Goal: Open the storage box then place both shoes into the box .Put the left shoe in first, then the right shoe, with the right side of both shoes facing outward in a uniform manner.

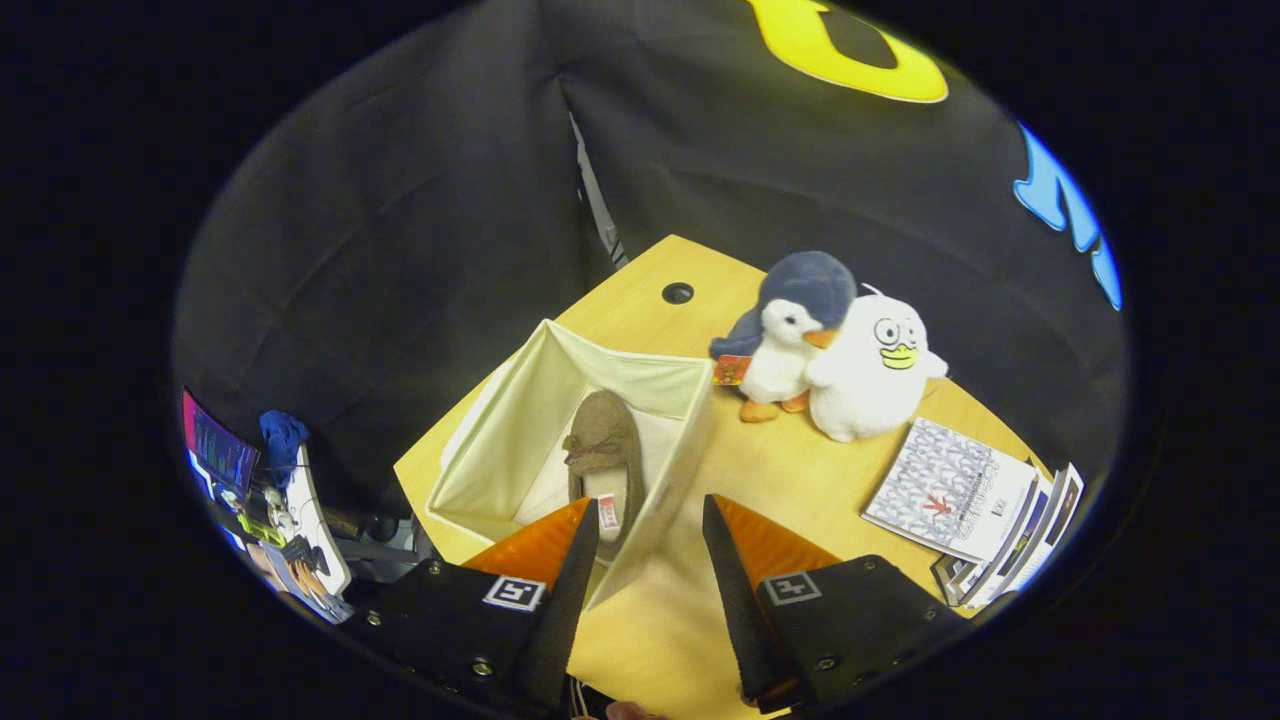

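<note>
From the gripper view, the hand-held gripper (650,515) hangs above the near part of the wooden tabletop (790,470) with its two fingers spread apart and nothing between them but bare wood and the near corner of the box. The cream fabric storage box (500,440) stands open toward the tabletop's left edge, just ahead of the left finger, its near wall running under that fingertip. Inside it lies one brown shoe (605,455) with a bow on top, toe pointing toward the far end of the box, heel close to the left fingertip, resting along the box's right-hand wall. Beyond the box, near the far corner of the tabletop, a round cable hole (677,293) shows in the wood. Along the far right edge stand two plush toys touching each other: a blue-and-white penguin (795,335) and a white duck (870,370). Nearer, by the right edge beyond the right finger, lies a stack of booklets (950,490)
</note>
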Demonstrator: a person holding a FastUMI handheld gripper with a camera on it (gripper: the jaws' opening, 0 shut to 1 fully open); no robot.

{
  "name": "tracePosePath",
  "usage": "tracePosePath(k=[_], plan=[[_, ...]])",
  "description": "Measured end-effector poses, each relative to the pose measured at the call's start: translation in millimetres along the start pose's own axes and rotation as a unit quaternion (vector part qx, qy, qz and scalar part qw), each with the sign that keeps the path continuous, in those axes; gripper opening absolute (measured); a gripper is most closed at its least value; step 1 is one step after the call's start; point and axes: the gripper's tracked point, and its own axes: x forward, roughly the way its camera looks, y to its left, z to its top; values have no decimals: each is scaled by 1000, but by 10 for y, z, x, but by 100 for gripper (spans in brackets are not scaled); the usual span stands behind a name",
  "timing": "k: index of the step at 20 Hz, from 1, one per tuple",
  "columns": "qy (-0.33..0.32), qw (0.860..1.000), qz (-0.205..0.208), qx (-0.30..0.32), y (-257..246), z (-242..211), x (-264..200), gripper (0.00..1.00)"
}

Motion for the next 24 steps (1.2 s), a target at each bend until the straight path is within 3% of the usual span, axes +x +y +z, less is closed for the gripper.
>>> tracePosePath(k=[11,24], plan=[[12,988,-43,146,-1148,-1208,-665,65],[67,958,-126,250,-2033,-2545,-853,64]])
